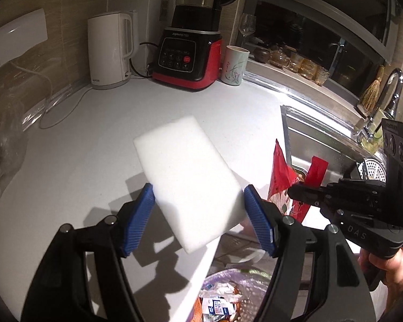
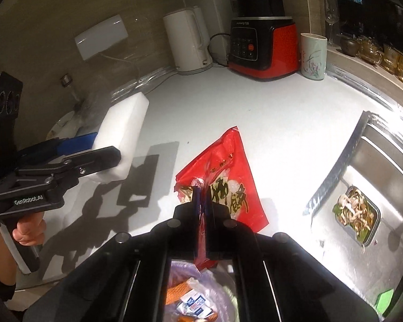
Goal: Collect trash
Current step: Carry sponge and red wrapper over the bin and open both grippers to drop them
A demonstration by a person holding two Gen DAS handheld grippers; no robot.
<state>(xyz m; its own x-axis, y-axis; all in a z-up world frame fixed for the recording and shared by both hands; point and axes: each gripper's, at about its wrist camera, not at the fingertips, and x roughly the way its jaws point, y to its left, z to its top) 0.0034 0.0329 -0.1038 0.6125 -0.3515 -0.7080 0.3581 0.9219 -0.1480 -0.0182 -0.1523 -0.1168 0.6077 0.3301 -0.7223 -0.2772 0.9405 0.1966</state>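
Item: white foam block (image 1: 190,179), centre frame, clamped across its width by left tool (image 1: 198,214); light, squashy. Red wrapper (image 2: 223,177): limp, slippery, pinched at edge by closed right tool (image 2: 201,201).

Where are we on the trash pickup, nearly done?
Done: the lined bin below the counter edge already holds wrappers. In hand: left tool grips the white foam block; right tool is shut on the red snack bag; both are near the counter edge above the bin. Left: dropping both in. The food tray in the sink looks untouched.
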